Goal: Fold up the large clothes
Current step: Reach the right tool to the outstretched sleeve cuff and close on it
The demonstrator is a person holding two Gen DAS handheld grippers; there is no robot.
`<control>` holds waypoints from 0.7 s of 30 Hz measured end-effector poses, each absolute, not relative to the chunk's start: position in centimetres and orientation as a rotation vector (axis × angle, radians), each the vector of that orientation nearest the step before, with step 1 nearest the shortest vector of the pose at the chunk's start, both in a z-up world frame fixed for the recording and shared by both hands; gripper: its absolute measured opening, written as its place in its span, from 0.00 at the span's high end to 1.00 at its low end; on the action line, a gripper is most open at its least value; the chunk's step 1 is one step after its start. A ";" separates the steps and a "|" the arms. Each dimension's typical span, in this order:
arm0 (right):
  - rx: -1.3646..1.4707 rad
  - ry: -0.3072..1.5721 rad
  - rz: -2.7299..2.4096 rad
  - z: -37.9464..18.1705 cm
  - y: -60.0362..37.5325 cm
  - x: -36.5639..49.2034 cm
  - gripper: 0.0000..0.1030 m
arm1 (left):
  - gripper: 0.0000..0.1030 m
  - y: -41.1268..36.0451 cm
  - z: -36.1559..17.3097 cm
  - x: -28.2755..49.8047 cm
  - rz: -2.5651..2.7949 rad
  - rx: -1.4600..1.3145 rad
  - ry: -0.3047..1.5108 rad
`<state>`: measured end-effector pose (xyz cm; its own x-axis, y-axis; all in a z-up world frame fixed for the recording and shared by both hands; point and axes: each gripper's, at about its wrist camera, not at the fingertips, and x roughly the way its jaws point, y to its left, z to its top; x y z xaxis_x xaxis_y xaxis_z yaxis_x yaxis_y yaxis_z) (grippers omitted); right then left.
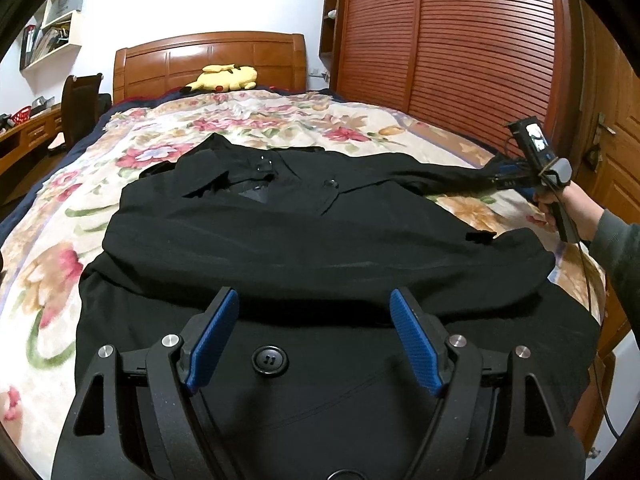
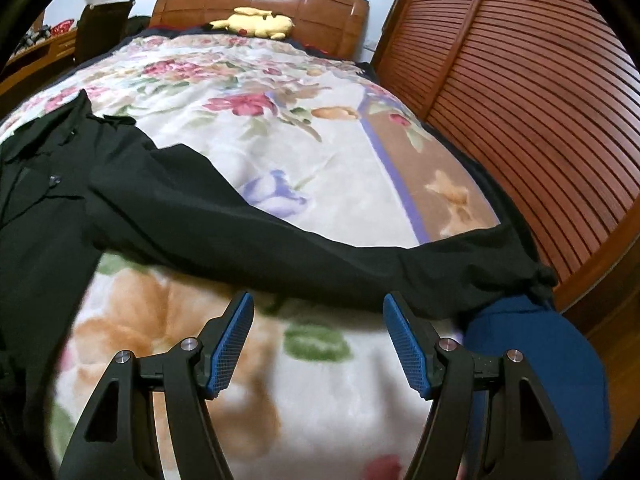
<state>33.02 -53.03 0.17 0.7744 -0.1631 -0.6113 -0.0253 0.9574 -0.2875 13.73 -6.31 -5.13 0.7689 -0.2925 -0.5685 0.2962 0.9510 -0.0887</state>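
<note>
Black coat (image 1: 312, 232) lies front-up across the flowered bed cover (image 1: 48, 264), collar toward the headboard (image 1: 208, 60), hem nearest me; one sleeve (image 2: 280, 236) is stretched out sideways toward the wardrobe (image 2: 520, 100), its cuff reaching the bed's edge over something blue (image 2: 532, 352) I cannot identify. Left gripper (image 1: 314, 336): jaws spread wide, holding nothing, poised low over the lower front with a big button (image 1: 270, 360) between them. Right gripper (image 2: 318, 340): jaws likewise released and empty, just short of the sleeve's near edge, about mid-length; whether they touch cloth I cannot tell. Risks, as I judge them: a pinch at mid-sleeve would likely let the cuff trail and drag, so the fold lands crooked; the cuff could slip off the bed's edge. The cloth looks heavy and smooth, so a shallow bite may slide out mid-swing. On the left, closing here could catch the button or grab only the top layer, pulling the front open rather than moving the whole coat. Pose: my right hand (image 1: 550, 204) holds its handle out at the far right of the bed, forearm reaching in from the side, tool aimed along the sleeve. The left tool points straight up the coat toward the collar, held level and centred.
</note>
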 end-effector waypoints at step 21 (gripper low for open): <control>-0.401 0.742 -0.296 -2.6 -53.4 37.3 0.88 | 0.24 -7.0 -5.6 14.2 -0.322 0.023 0.642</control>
